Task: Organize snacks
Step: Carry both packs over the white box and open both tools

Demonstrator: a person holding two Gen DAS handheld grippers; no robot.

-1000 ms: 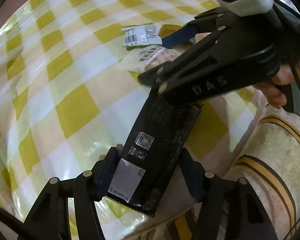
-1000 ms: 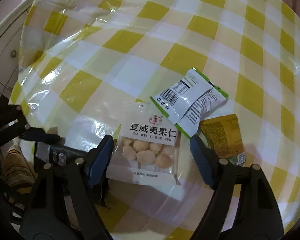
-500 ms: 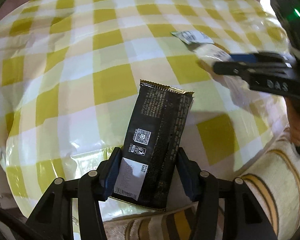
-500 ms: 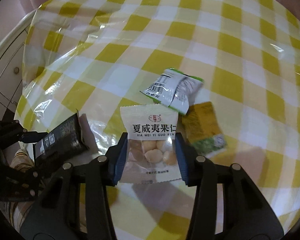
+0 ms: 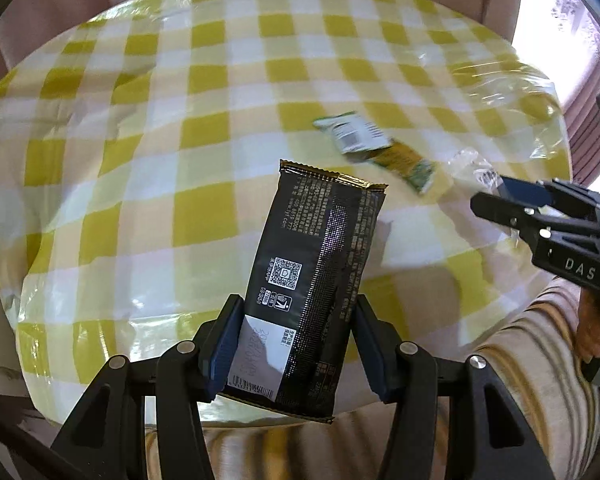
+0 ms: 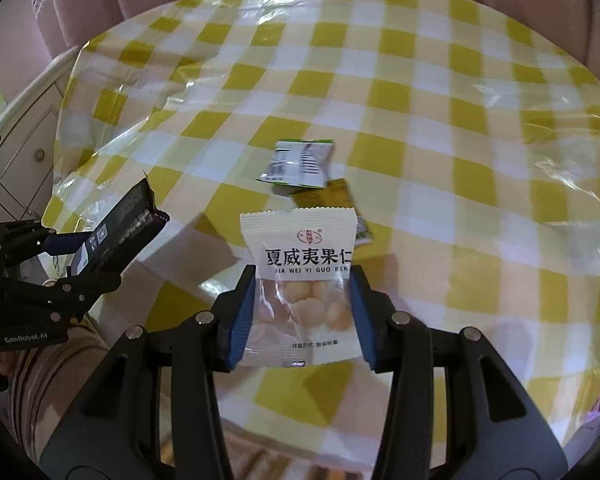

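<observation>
Both of my grippers hold 1 snack pack each, lifted off the bench.

My left gripper (image 5: 296,344) pinches the black snack pack (image 5: 312,280) by its lower end, pack tilted up over the near edge of the yellow-checked bench (image 5: 204,128). My right gripper (image 6: 302,316) pinches the white nut packet (image 6: 302,276), label facing me. 2 packs lie mid-bench, touching: a green-white packet (image 6: 300,162) overlapping a yellow packet (image 5: 404,162). Striped sleeve (image 5: 540,344) at the edge.
</observation>
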